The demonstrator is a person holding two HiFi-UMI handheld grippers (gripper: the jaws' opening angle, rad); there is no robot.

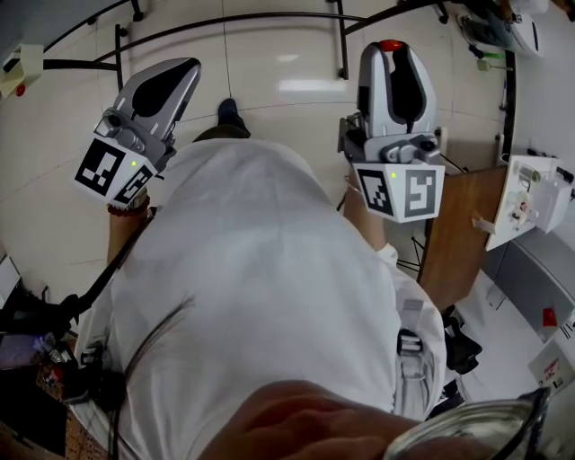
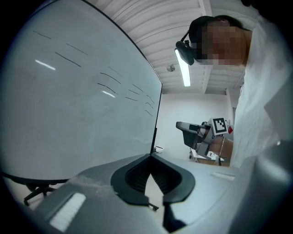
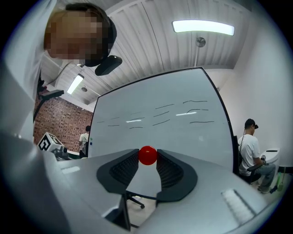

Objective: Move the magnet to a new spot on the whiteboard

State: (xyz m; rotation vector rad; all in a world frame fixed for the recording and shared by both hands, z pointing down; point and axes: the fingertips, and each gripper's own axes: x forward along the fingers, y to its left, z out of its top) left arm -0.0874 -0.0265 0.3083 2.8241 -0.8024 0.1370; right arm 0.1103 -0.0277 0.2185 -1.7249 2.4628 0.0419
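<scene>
A round red magnet [image 3: 148, 155] sits pinched between the tips of my right gripper [image 3: 148, 158], which is shut on it. In the head view the magnet [image 1: 391, 45] shows as a red cap at the tip of the right gripper [image 1: 392, 50]. The whiteboard [image 3: 174, 128] stands a little way ahead of the magnet, apart from it, with a few faint pen strokes. My left gripper [image 2: 150, 157] is shut on nothing, its tips meeting beside the whiteboard [image 2: 78, 100]. It is raised at the left in the head view [image 1: 187, 67].
The whiteboard's black stand bars [image 1: 269, 18] cross the tiled floor ahead. A brown table [image 1: 458, 234] with a white device [image 1: 530, 198] stands at the right. One person [image 3: 252, 151] sits right of the board, and another person [image 3: 84, 139] stands by the brick wall [image 3: 55, 119].
</scene>
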